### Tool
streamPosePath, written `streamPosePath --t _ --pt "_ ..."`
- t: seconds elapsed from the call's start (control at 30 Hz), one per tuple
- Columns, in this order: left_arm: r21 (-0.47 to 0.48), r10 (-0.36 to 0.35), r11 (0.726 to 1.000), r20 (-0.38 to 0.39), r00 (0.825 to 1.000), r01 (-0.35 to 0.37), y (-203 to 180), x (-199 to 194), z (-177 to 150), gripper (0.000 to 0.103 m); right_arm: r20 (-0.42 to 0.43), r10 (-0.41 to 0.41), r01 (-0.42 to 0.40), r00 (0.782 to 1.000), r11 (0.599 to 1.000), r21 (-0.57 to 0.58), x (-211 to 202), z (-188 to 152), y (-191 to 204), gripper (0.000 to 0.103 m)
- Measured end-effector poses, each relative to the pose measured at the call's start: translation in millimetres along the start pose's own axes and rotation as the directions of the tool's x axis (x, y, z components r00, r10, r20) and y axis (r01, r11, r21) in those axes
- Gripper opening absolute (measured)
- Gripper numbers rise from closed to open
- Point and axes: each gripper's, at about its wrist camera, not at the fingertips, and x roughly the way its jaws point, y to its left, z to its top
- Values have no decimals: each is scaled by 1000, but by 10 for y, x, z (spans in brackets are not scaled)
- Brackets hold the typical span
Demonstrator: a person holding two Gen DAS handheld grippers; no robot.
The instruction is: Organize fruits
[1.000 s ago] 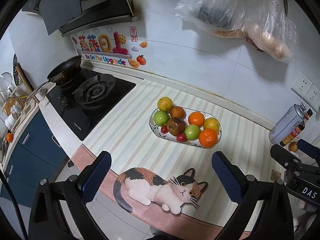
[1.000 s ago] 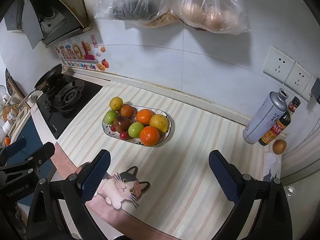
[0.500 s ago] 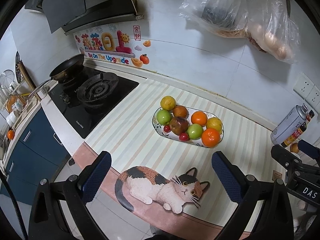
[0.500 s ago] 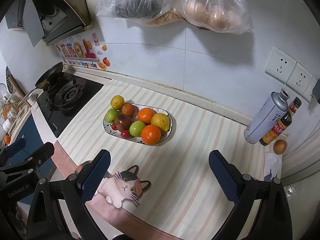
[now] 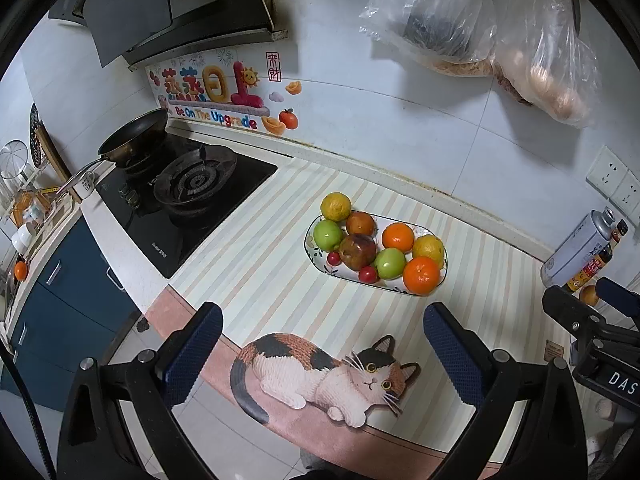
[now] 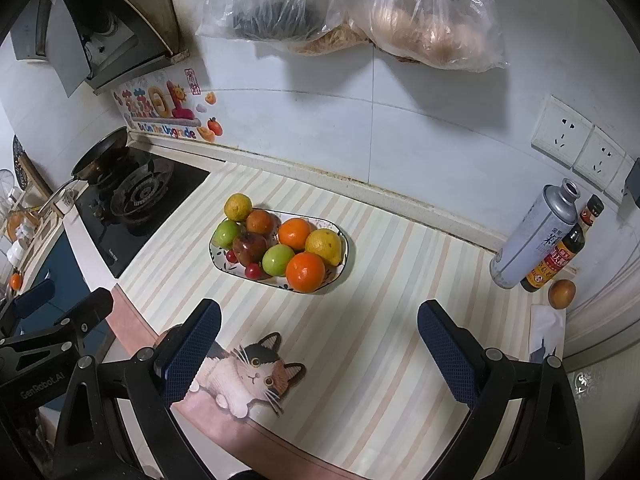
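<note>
My left claw [image 5: 322, 334] is spread wide, nothing btwn the pads, held above the near edge of the bench [image 5: 272, 280] over the cat print on the mat. My right claw [image 6: 318, 330] is likewise spread and empty, over bare striped mat to the right of the cat's head.

Beyond both claws sits the oval dish [image 6: 339, 266], well apart from either. Contents approx.: two oranges, incl. the near one [image 6: 305, 272], two green fruits, a yellowish lemon-type fruit [image 6: 325, 246], a dark reddish fruit, a brownish-orange one, a few small red ones. A yellow-green citrus [image 6: 238, 206] sits at the far left end; cannot tell if it rests on the rim or on the mat.

Progress, my judgement: most fruit is already in the dish. One round brown fruit [image 6: 561, 293] lies loose at the right, beside the sauce bottle [image 6: 560, 258] and metal can [image 6: 534, 234]; that looks outstanding. No grasp begun.

View differences: right-wrist view shows the loose fruit and a white tissue near it clearly; left-wrist view shows that fruit only partly, behind the other claw. Left-wrist view shows the whole hob [image 5: 180, 204] and pan.
</note>
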Motion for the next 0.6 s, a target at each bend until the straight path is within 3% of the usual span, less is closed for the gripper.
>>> streamPosePath --t 0.6 --pt "22 0 1000 24 1000 0 -25 -42 53 103 8 -2 2 1000 1000 6 -46 17 1 101"
